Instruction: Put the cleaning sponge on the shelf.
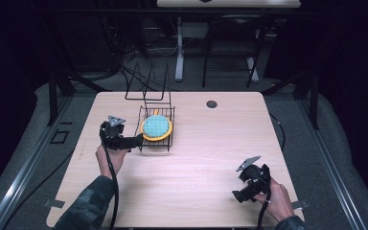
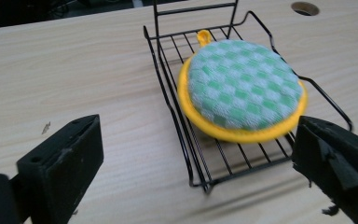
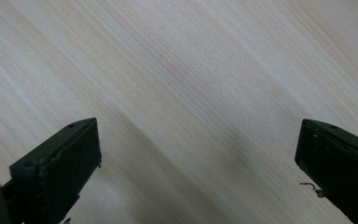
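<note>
The round pad (image 2: 244, 88) is green and white checked with a yellow edge and a small yellow loop. It lies flat in a black wire rack (image 2: 182, 135) on the pale wood surface (image 1: 206, 158). The left gripper (image 1: 136, 141) sits just beside the rack, jaws wide apart, holding nothing. The right gripper (image 1: 237, 195) rests well apart near the front edge, jaws wide apart and empty too. The room around is dark, with a grey floor (image 1: 316, 158).
</note>
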The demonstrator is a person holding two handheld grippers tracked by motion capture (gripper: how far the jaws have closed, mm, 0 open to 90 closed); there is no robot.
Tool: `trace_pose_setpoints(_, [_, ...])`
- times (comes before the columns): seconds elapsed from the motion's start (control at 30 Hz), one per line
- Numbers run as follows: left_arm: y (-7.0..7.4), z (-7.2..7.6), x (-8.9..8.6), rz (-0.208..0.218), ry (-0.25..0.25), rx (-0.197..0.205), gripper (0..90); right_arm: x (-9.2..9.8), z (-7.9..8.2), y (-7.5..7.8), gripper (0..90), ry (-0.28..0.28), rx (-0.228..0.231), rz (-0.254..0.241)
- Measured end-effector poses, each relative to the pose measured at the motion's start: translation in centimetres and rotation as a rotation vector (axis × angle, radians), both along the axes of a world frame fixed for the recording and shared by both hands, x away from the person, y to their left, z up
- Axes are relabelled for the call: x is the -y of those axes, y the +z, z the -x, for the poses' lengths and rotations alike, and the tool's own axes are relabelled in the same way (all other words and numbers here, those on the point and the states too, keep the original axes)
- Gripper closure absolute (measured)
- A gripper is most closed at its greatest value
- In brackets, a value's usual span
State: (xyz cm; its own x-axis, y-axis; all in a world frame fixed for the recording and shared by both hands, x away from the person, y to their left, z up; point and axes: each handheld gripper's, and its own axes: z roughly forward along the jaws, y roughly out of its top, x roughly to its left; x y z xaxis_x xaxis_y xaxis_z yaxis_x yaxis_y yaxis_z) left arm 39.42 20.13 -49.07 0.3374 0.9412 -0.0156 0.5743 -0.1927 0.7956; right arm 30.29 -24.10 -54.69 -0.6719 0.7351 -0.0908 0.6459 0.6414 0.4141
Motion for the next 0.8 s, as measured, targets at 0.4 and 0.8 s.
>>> trace_pose_setpoints(0.4, [1.0,5.2,-1.0,-0.012,-0.071,0.004,0.1,-0.1,0.0,0.0,0.0,0.001,-0.004,0.009])
trace_pose_setpoints(0.8, [-0.7,8.9,-2.3,-0.052,-0.094,-0.049,0.1,0.0,0.0,-0.1,0.6,0.007,-0.002,0.011])
